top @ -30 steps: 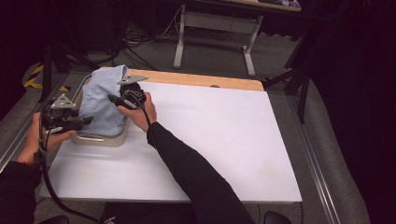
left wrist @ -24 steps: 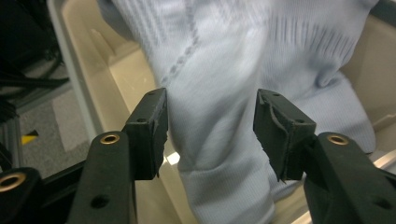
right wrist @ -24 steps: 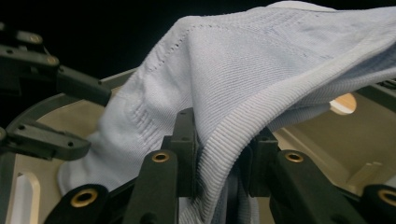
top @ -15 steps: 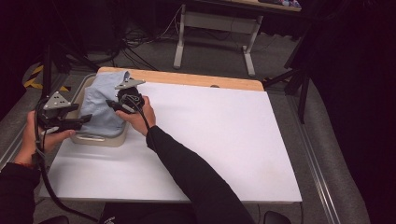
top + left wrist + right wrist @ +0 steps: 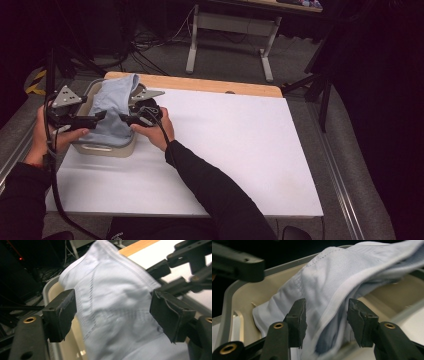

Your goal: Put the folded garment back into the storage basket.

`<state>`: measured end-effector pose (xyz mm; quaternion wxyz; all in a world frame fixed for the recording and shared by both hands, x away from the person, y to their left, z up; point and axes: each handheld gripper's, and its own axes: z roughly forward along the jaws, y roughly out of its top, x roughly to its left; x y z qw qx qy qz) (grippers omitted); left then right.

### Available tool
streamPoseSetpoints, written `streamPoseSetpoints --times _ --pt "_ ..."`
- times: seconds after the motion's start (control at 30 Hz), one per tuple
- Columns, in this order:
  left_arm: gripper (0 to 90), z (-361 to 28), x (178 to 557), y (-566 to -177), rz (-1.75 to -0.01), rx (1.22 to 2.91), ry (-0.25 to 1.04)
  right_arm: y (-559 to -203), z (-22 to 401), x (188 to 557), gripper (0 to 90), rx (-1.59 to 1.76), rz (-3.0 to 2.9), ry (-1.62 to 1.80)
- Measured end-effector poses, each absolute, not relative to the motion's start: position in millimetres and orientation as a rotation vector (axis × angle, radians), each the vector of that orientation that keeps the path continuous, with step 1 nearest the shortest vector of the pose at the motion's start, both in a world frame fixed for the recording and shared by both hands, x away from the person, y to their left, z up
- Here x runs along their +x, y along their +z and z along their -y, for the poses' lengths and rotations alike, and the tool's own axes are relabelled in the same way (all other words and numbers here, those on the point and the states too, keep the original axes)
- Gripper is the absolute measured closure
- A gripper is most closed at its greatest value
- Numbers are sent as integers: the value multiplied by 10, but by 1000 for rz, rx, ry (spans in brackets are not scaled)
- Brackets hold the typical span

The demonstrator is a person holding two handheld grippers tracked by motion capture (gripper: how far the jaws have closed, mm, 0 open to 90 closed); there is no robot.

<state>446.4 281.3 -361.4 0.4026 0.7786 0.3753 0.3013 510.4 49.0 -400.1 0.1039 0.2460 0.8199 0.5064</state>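
While draped over bin rim, cloth.

A white tabletop fills the middle of the high view, with a strip of bare wood along its far edge. Beyond it, grey carpeted floor carries a tangle of black cables at upper left and a pale metal table frame at top centre. Yellow-and-black tape marks the left floor. The room's edges lie in darkness.
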Motion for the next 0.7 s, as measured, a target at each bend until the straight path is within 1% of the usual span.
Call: streamPoseSetpoints --times 0.13,0.17,0.3,0.33,0.4,0.47,0.5,0.6,0.63,0.7 --pt "201 -2715 4541 -3563 -934 1984 766 -3953 -367 5016 478 662 -2397 1527" --pt "197 -2675 4569 -3543 -926 1986 767 -3910 -263 4924 476 607 -2361 1514" --pt "187 -2553 4652 -3517 -911 1991 768 -3852 -50 4808 455 562 -2334 1566" --pt "187 -2520 4681 -3515 -904 1990 764 -3852 -50 4808 455 562 -2334 1566" --pt "177 -2439 4741 -3516 -903 1999 773 -3798 152 4706 433 546 -2310 1602" --pt "174 -2408 4761 -3518 -901 1994 769 -3785 200 4677 427 543 -2305 1604" --pt "174 -2368 4789 -3510 -899 2003 787 -3767 273 4635 420 540 -2299 1618" --pt "167 -2288 4859 -3510 -901 2007 789 -3716 602 4467 404 512 -2251 1591" --pt "166 -2262 4891 -3512 -907 2015 795 -3702 779 4400 396 501 -2226 1565" --pt "165 -2221 4945 -3515 -910 2033 806 -3698 859 4374 391 503 -2220 1554"
